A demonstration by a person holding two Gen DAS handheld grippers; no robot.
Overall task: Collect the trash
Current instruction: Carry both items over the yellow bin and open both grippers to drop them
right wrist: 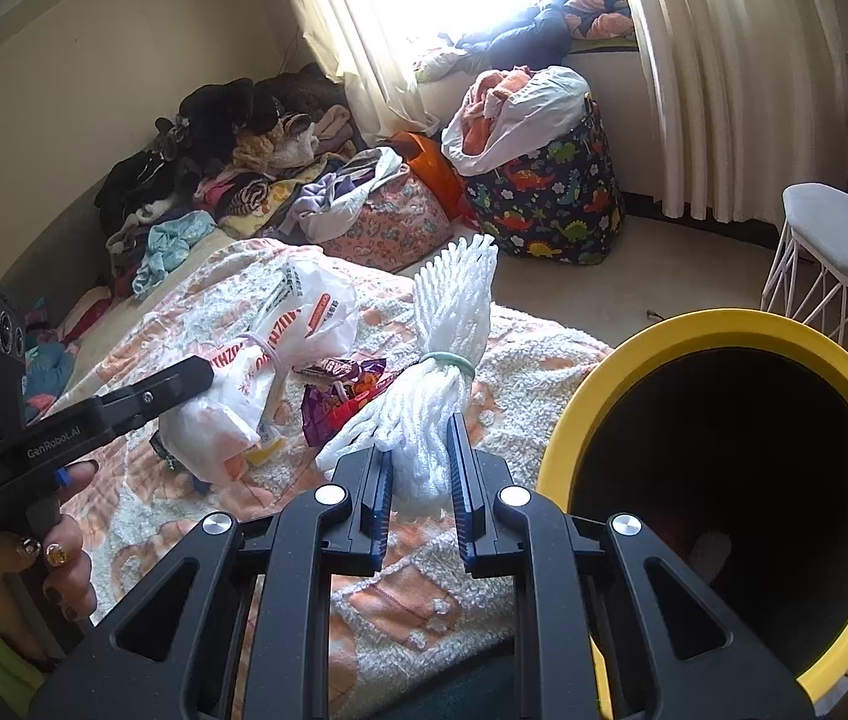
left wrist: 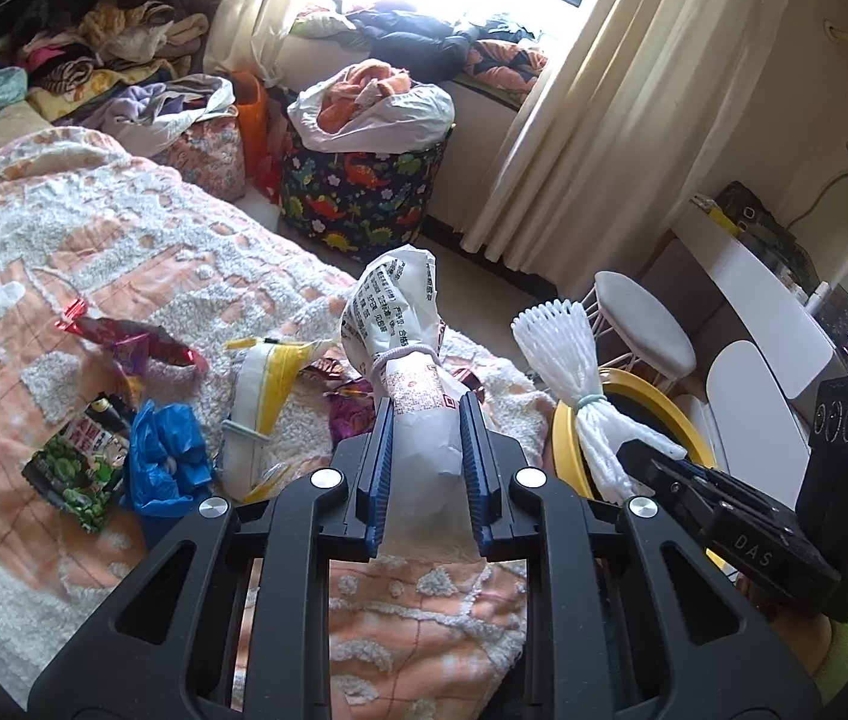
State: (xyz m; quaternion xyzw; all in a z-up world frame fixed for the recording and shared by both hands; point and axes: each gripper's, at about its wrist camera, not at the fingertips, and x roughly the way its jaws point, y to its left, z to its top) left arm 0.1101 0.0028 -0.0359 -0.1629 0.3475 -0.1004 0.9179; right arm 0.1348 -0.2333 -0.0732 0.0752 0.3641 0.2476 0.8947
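- The left gripper [left wrist: 427, 420] is closed on a white printed plastic bag [left wrist: 406, 324], its blue pads pressed against the bag's lower part; the bag is tied round the middle with a white band and stands up from the jaws above the bed [left wrist: 124, 240].
- The right gripper [right wrist: 421, 441] is clamped on a bundle of white foam netting [right wrist: 448, 324], cinched by a pale green band; the netting fans out above the band.
- The yellow-rimmed bin [right wrist: 724, 324] with a dark inside stands just beside the bed, at its corner, and the netting bundle hangs close to the bin's rim on the bed side.
- Still lying on the bed, on the far side from the bin: a yellow-and-white wrapper [left wrist: 262, 384], a crumpled blue bag [left wrist: 169, 456], a green printed packet [left wrist: 79, 480] and a red foil wrapper [left wrist: 136, 348].
- A purple snack wrapper [right wrist: 340, 396] lies on the bed between the two held things, nearer the bin than the blue bag.
- A hand [right wrist: 58, 570] with a yellow-green sleeve grips the left gripper's handle.
- Beyond the bin, away from the bed, a white wire-legged stool [right wrist: 844, 240] stands on the floor; a dinosaur-print basket [right wrist: 550, 204] stuffed with clothes sits farther off, under the curtained window.
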